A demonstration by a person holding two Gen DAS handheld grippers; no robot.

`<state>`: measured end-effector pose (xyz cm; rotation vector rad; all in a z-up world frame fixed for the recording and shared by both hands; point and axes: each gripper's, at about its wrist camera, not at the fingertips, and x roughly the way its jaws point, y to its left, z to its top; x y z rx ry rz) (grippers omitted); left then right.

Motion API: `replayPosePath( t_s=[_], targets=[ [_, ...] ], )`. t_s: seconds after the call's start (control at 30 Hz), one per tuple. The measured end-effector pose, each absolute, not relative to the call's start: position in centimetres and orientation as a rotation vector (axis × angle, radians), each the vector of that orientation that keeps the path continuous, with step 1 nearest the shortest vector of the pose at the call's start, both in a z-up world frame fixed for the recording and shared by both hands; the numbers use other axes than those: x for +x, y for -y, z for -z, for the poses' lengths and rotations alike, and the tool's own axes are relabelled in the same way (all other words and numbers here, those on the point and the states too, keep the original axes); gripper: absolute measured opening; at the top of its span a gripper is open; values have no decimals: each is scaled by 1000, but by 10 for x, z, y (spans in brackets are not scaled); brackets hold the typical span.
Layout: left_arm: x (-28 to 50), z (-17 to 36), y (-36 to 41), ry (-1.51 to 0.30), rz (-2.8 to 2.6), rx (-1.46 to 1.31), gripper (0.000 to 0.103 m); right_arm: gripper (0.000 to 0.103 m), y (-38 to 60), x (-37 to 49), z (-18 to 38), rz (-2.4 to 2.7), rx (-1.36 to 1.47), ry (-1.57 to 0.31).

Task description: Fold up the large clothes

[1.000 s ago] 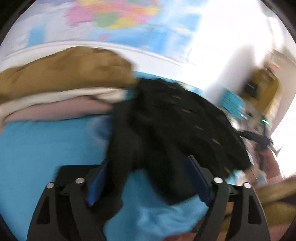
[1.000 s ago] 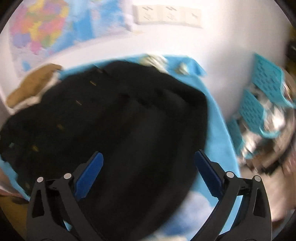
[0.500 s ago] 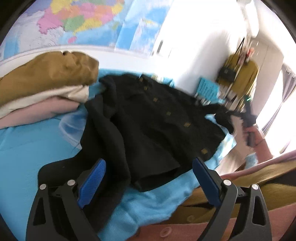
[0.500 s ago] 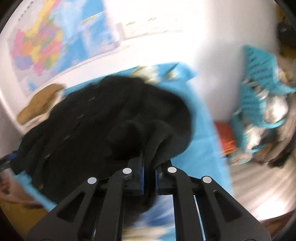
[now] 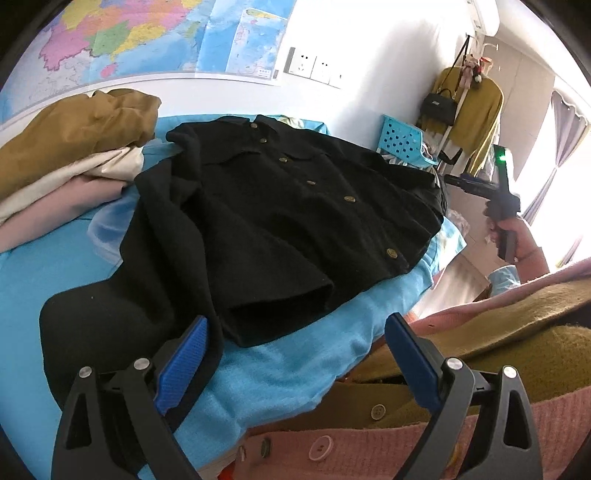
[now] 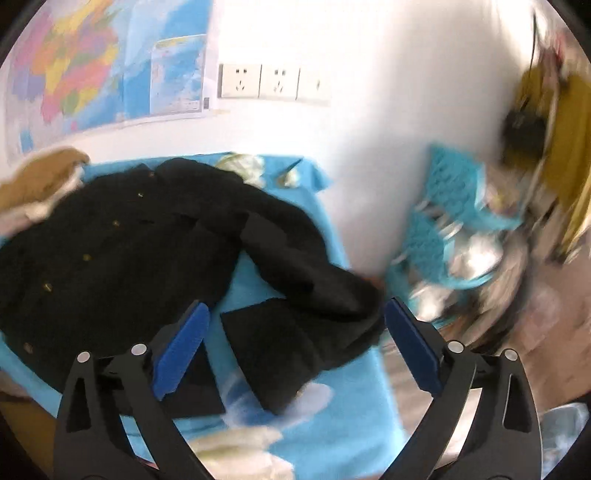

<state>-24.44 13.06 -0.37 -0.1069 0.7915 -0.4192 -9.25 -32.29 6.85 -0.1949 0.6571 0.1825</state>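
Nearest, left gripper [image 5: 295, 354] spread wide, blue pads [image 5: 183, 363] clear of cloth, hovering over the near edge of the blue bedsheet [image 5: 280, 373] beside a pink and mustard buttoned knit [image 5: 369, 443]. Right gripper [image 6: 295, 339] just sprung apart, nothing pinched, black sleeve [image 6: 314, 295] lying loose on the sheet between and beyond its pads. Further in, black button-up jacket [image 5: 288, 206] spread front-up across the bed, brass buttons running toward the far collar, left sleeve bunched at the near left. Far left, stacked folded clothes [image 5: 70, 155], mustard over cream over pink. On the far wall, coloured map [image 5: 147, 33] and white sockets [image 5: 314, 68]. Far right, turquoise basket [image 5: 402, 140].
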Motion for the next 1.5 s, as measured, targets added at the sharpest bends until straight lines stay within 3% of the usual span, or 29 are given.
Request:
replayPosePath(
  t_s=[0.13, 0.2, 0.23, 0.4, 0.43, 0.5, 0.53, 0.57, 0.63, 0.67, 0.7, 0.73, 0.8, 0.83, 0.97, 1.17, 1.23, 1.27, 1.3, 1.33, 1.37, 1.43, 1.5],
  targets=[
    [-247, 0, -130, -770, 469, -125, 92, 92, 318, -106, -51, -516, 6, -745],
    [-252, -3, -132, -736, 513, -157, 92, 77, 304, -101, -29, -549, -28, -813],
    [-253, -4, -132, -729, 519, -168, 92, 75, 298, -95, -11, -558, -41, -870],
    [-250, 7, -126, -788, 448, -141, 92, 77, 305, -77, 21, -539, 73, -933],
    [-248, 11, -122, -801, 410, -109, 92, 62, 308, -76, 22, -581, 119, -920],
    [-241, 19, -115, -828, 310, -37, 92, 41, 309, -77, 24, -587, 131, -925],
    [-237, 23, -113, -836, 277, -13, 92, 14, 310, -79, 22, -604, 124, -917],
    [-232, 26, -109, -838, 229, 17, 92, 8, 315, -80, 19, -626, 153, -907],
    [-223, 32, -106, -834, 182, 39, 90, 6, 327, -79, 13, -646, 226, -894],
    [-218, 34, -105, -821, 145, 51, 86, 6, 334, -79, 8, -650, 250, -883],
    [-215, 35, -105, -815, 119, 54, 70, 5, 345, -81, 3, -658, 292, -865],
    [-210, 37, -109, -814, 101, 29, 42, 5, 347, -84, -2, -661, 317, -855],
    [-201, 39, -122, -821, 72, -49, 5, 5, 364, -94, -12, -675, 354, -825],
    [-200, 38, -130, -821, 84, -101, 5, 5, 363, -97, -19, -676, 360, -818],
    [-224, 13, -146, -738, 223, -233, 4, 5, 366, -111, -37, -710, 386, -796],
    [-263, -13, -135, -698, 437, -154, 5, 6, 382, -122, -40, -697, 374, -797],
    [-263, -7, -127, -730, 445, -51, 9, 20, 375, -113, -23, -665, 325, -891],
    [-261, -6, -127, -734, 427, -35, 17, 37, 375, -109, -13, -615, 287, -943],
    [-260, -10, -133, -723, 441, -51, 46, 49, 378, -107, -9, -599, 262, -963],
    [-265, -15, -141, -691, 480, -77, 71, 54, 382, -107, -10, -576, 252, -951],
    [-270, -22, -146, -648, 493, -92, 78, 64, 391, -107, -16, -551, 263, -913],
    [-283, -38, -155, -551, 493, -126, 79, 74, 415, -109, -33, -537, 328, -820],
    [-287, -52, -165, -484, 494, -155, 82, 92, 428, -103, -40, -497, 360, -779]
  ],
)
